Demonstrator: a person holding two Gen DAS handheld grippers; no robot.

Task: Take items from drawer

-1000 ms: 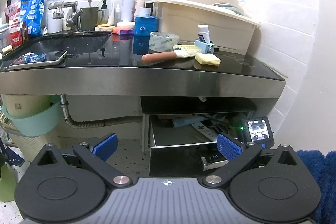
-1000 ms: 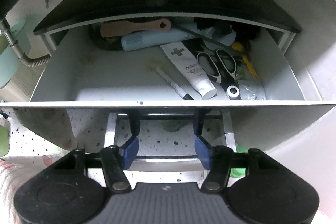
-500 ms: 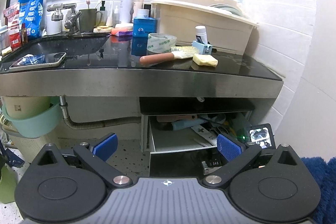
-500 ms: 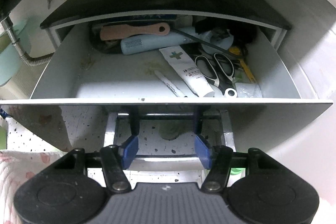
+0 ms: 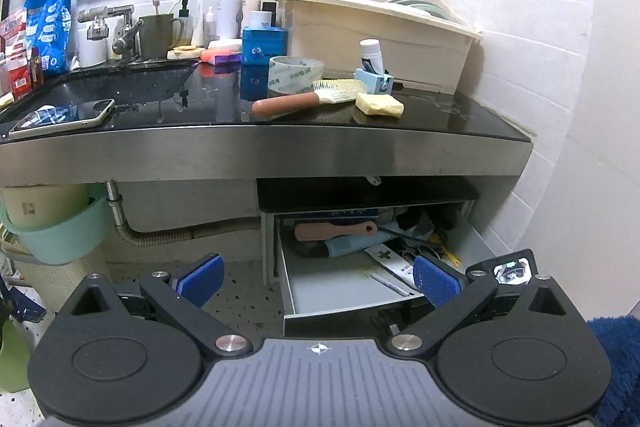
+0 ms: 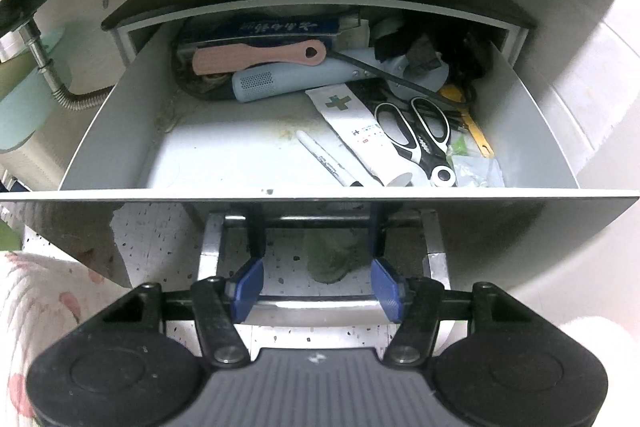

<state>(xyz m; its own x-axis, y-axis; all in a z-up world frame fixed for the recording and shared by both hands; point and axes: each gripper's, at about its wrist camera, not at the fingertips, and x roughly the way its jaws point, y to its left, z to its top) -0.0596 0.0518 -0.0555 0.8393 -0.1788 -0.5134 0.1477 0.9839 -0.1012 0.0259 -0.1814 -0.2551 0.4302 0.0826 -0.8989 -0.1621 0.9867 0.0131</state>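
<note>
The grey drawer [image 6: 120, 131] under the counter stands pulled out; it also shows in the left wrist view [image 5: 320, 291]. Inside lie a pink brush [image 6: 256, 57], a light blue device [image 6: 292, 81], a white tube with a green cross [image 6: 352, 125], a white marker [image 6: 328, 159], black scissors [image 6: 420, 131] and a yellow tool [image 6: 474, 127]. My right gripper [image 6: 316, 285] is low in front of the drawer, fingers astride its metal bar handle [image 6: 316, 307] with a gap showing. My left gripper [image 5: 316, 277] is open and empty, held back from the drawer.
The black countertop [image 5: 160, 95] above carries a phone [image 5: 64, 117], tape roll [image 5: 296, 75], brush [image 5: 304, 99], yellow soap [image 5: 380, 105] and bottles. A beige bin [image 5: 380, 39] stands at the back right. A hose [image 5: 180, 231] and teal basin [image 5: 60, 231] sit at left.
The drawer has slid further out and more of its contents show. My right gripper stayed at the handle. My left gripper's view has drawn back and up.
</note>
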